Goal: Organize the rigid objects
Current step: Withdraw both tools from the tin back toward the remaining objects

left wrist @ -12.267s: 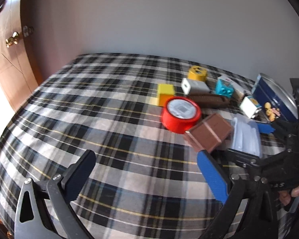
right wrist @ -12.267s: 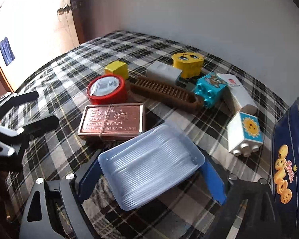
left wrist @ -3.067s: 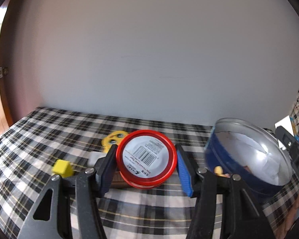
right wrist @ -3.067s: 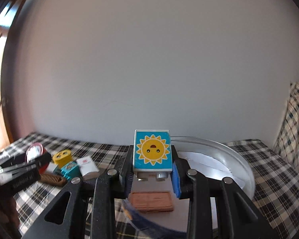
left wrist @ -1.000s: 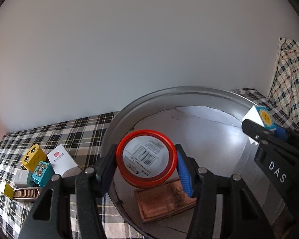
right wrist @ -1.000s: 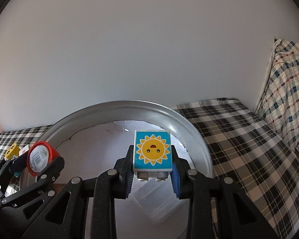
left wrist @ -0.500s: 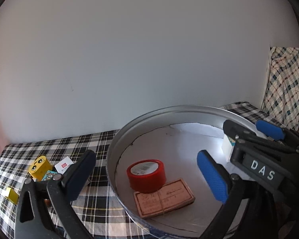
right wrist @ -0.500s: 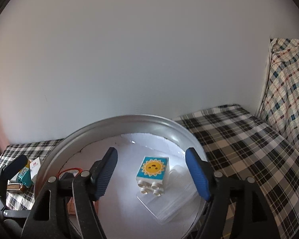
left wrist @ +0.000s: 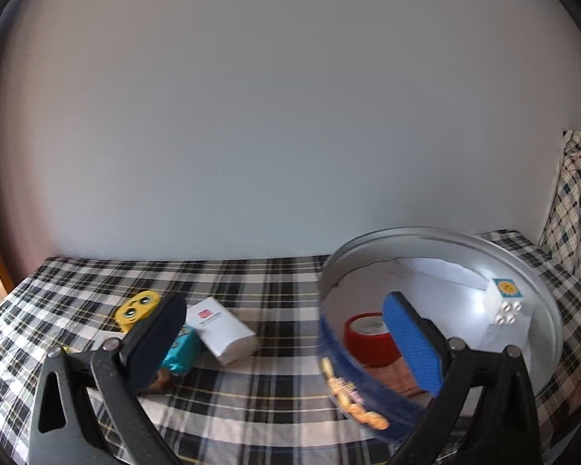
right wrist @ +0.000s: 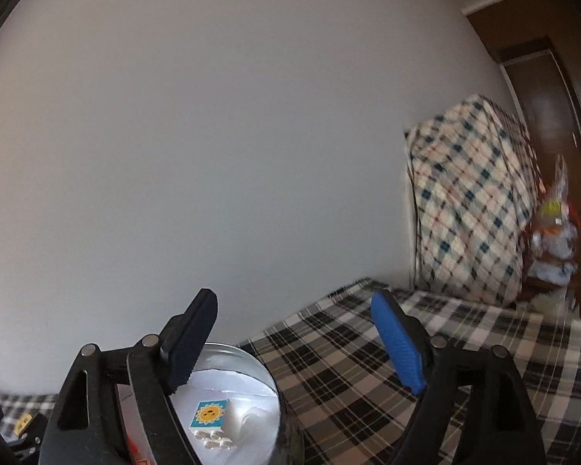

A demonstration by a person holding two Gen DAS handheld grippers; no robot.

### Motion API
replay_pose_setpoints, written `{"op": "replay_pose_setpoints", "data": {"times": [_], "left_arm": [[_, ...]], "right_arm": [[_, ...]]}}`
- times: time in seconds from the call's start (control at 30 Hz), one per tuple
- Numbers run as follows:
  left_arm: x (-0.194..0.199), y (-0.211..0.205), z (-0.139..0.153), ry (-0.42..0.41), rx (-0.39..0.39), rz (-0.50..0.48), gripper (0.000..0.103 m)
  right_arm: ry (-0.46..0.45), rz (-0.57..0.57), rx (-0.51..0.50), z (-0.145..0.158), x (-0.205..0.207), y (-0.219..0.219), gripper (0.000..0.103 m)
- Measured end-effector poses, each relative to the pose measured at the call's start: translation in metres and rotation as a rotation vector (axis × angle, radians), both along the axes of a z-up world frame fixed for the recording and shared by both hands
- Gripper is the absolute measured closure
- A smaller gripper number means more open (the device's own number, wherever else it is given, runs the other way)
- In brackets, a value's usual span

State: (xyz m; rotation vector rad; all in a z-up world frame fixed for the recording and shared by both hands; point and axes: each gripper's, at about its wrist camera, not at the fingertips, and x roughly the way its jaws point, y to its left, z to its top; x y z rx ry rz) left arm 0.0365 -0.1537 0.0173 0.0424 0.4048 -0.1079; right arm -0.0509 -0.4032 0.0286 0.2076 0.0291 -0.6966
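We see the round tin (left wrist: 538, 294) sitting on the bed (left wrist: 282, 283), whose cover is a black-and-white plaid. In the left wrist view the tin fills the 4 o'clock part of the picture, its blue outer wall printed with cookies facing us.

Inside the tin we find the red tub (left wrist: 368, 339) standing near the wall at 9 o'clock, with the brown card (left wrist: 397, 378) lying flat just in front of it. The white block with a sun face (left wrist: 505, 304) rests toward 2 o'clock of the tin, well apart from the tub. From the right wrist view the same sun block (right wrist: 211, 420) lies on its side against a clear plastic tray (right wrist: 248, 420).

Outside the tin, at about 9 o'clock of the left view, we see the white box (left wrist: 222, 329), the teal block (left wrist: 182, 350) touching it, and the yellow block with eyes (left wrist: 137, 310) just behind.

Our left gripper (left wrist: 282, 343) stands spread as wide as it goes, its jaws having just opened, and nothing is between them. Our right gripper (right wrist: 294, 343) is also wide apart and empty; its jaws have just been opening further. It points level across the bed toward the plaid pillow (right wrist: 468, 201) at 2 o'clock, with the tin below its left finger.
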Motion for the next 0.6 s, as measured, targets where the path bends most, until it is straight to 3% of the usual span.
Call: {"op": "replay_pose_setpoints", "data": {"times": [0.1,0.3,0.6], "left_arm": [[-0.003,0.009,-0.002,-0.002,-0.009,0.020,0.000],[-0.003,0.020,-0.009,-0.005,0.008,0.045,0.000],[-0.006,0.038,-0.015,-0.010,0.011,0.045,0.000]], "right_arm": [[0.020,0.001,0.013,-0.004,0.003,0.002,0.020],[0.031,-0.007,-0.083,-0.008,0.000,0.024,0.020],[0.023,-0.023,-0.109,-0.016,-0.002,0.039,0.020]]}}
